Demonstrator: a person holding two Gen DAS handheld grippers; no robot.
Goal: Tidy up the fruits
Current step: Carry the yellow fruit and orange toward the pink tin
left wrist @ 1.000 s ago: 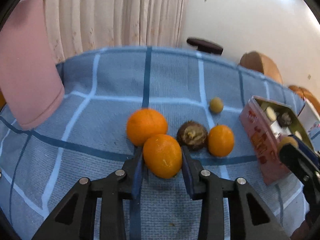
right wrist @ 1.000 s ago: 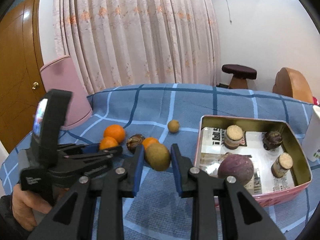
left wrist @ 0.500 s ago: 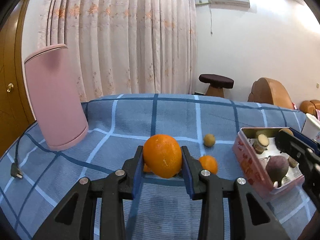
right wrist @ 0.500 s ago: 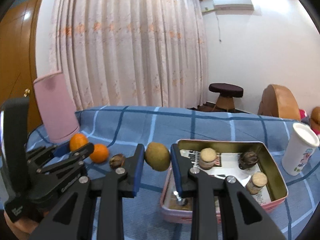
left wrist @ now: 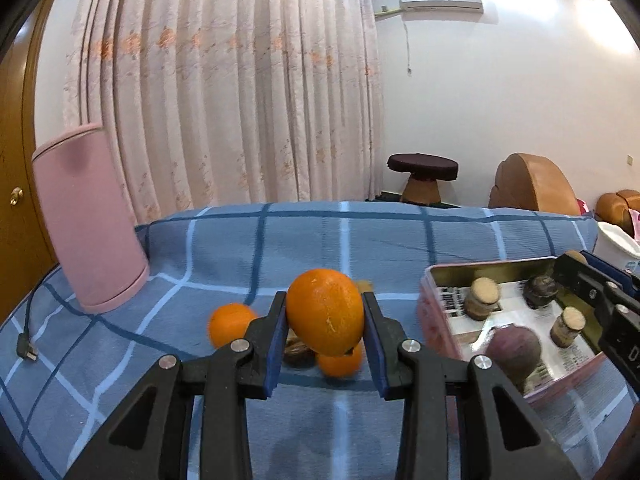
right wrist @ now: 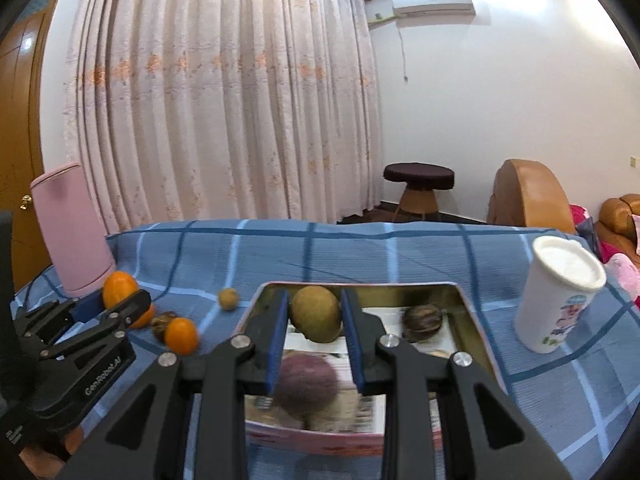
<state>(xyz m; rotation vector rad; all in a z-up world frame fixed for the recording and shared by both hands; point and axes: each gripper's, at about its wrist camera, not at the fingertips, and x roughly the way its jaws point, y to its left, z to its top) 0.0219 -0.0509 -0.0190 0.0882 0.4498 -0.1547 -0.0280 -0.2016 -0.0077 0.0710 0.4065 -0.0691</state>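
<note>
My left gripper (left wrist: 325, 312) is shut on a large orange (left wrist: 325, 311), held above the blue checked cloth. Below it lie two smaller oranges (left wrist: 230, 324) and a brown fruit (left wrist: 298, 351). My right gripper (right wrist: 314, 314) is shut on a greenish-brown fruit (right wrist: 316, 313) and hangs over the pink tin (right wrist: 466, 304). Inside the tin are a purple fruit (right wrist: 306, 380) and a dark brown fruit (right wrist: 422, 317). From the left wrist, the tin (left wrist: 430, 320) also shows cork-topped jars (left wrist: 484, 298). The left gripper's body (right wrist: 80, 344) appears at the right wrist view's left edge.
A pink cylinder (left wrist: 88, 220) stands at the back left with a cable plug (left wrist: 26, 350) beside it. A white lidded cup (right wrist: 560, 294) stands right of the tin. A small yellow-brown fruit (right wrist: 228, 298) lies on the cloth. A stool (left wrist: 422, 172) and brown seats sit beyond the table.
Both grippers rose and tilted up while carrying their fruit to the right. The right gripper now hangs over the tin; the left has lifted the orange away from the pile.
</note>
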